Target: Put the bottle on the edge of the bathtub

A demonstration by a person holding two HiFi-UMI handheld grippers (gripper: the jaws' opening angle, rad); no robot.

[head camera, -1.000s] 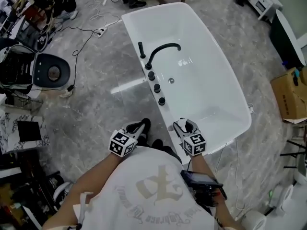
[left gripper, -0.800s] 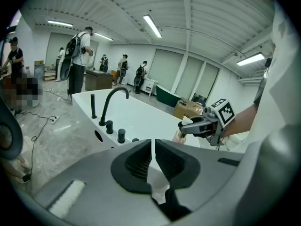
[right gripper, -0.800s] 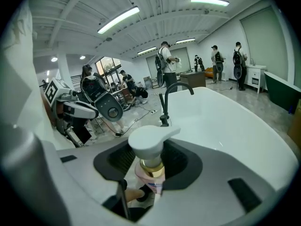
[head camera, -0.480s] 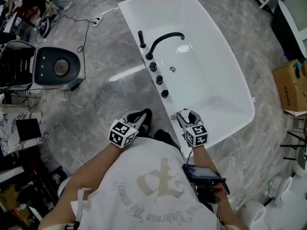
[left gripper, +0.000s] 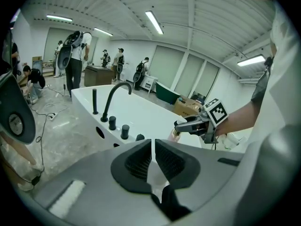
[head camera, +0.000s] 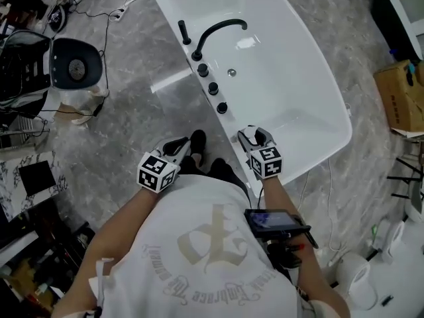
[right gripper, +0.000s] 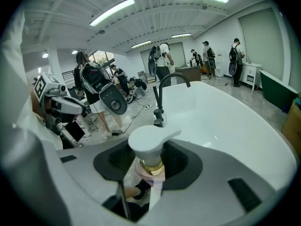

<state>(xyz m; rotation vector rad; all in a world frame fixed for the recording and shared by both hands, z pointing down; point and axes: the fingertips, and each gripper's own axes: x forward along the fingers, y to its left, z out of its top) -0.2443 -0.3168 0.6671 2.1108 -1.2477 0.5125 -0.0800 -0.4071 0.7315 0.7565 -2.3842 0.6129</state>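
From the head view, we are holding the right gripper (head camera: 252, 138) just over the near corner of the white bathtub (head camera: 329, 161), where the rim is lying directly beneath the jaws. The left gripper (head camera: 179, 147) is hanging over the grey floor beside the tub, so the right hand is the nearer one. The bottle is mostly hidden under the right gripper here. Farther along the same rim, the black knobs (head camera: 213, 88) and the curved faucet (head camera: 215, 29) are standing well apart from that corner; a cardboard box (head camera: 399, 108) is sitting on the floor beyond the tub.

In the left gripper view, we are seeing the left jaws nearly together with nothing between them, and the right gripper carrying the pinkish bottle (left gripper: 174, 135) over the rim past the last knob.

In the right gripper view, the pads are clamping the bottle (right gripper: 150, 144) below its gold collar, with the white pump head up and the long axis roughly upright, crossing the jaws. We are judging the bare rim below to be unobstructed.
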